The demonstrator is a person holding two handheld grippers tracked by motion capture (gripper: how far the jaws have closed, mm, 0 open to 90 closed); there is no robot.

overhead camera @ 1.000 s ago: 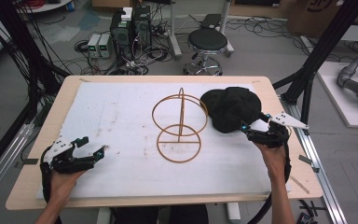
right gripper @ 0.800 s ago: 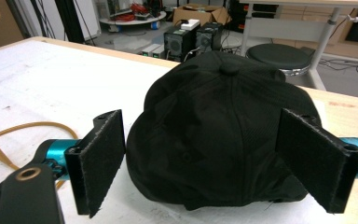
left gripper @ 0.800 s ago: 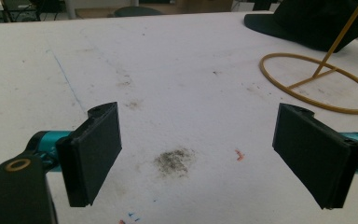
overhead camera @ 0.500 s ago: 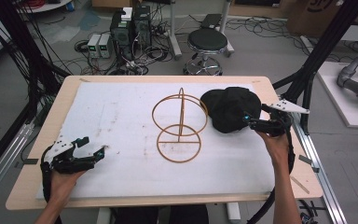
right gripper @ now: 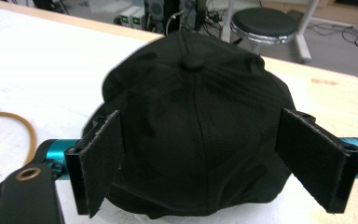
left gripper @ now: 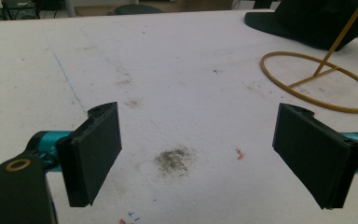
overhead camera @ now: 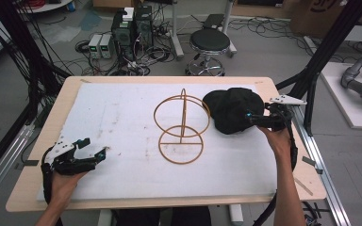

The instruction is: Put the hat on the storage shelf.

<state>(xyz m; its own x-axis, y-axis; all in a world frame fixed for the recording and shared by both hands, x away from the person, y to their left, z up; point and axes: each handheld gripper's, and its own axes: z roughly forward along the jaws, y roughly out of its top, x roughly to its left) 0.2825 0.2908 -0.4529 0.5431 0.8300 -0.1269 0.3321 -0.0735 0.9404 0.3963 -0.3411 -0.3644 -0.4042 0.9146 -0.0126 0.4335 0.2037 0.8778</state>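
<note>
A black cap [overhead camera: 232, 109] lies on the white mat at the right of the table, crown up. My right gripper [overhead camera: 250, 118] is open at the cap's right edge; in the right gripper view the cap [right gripper: 196, 126] sits between the two spread jaws, which do not press it. A yellow wire stand [overhead camera: 181, 126], two rings joined by an upright post, stands mid-table just left of the cap. My left gripper [overhead camera: 93, 151] rests open near the front left corner, over bare stained mat [left gripper: 175, 161], with the stand's base ring [left gripper: 317, 86] farther off.
The white mat [overhead camera: 122, 113] covers most of the wooden table [overhead camera: 306, 179]. Behind the table stand a round stool [overhead camera: 209, 41], computer boxes [overhead camera: 132, 26] and loose cables on the floor. Black frame posts rise at both sides.
My right gripper has moved left and forward, closing in on the cap so its jaws now straddle the cap's rear. The left gripper has stayed put.
</note>
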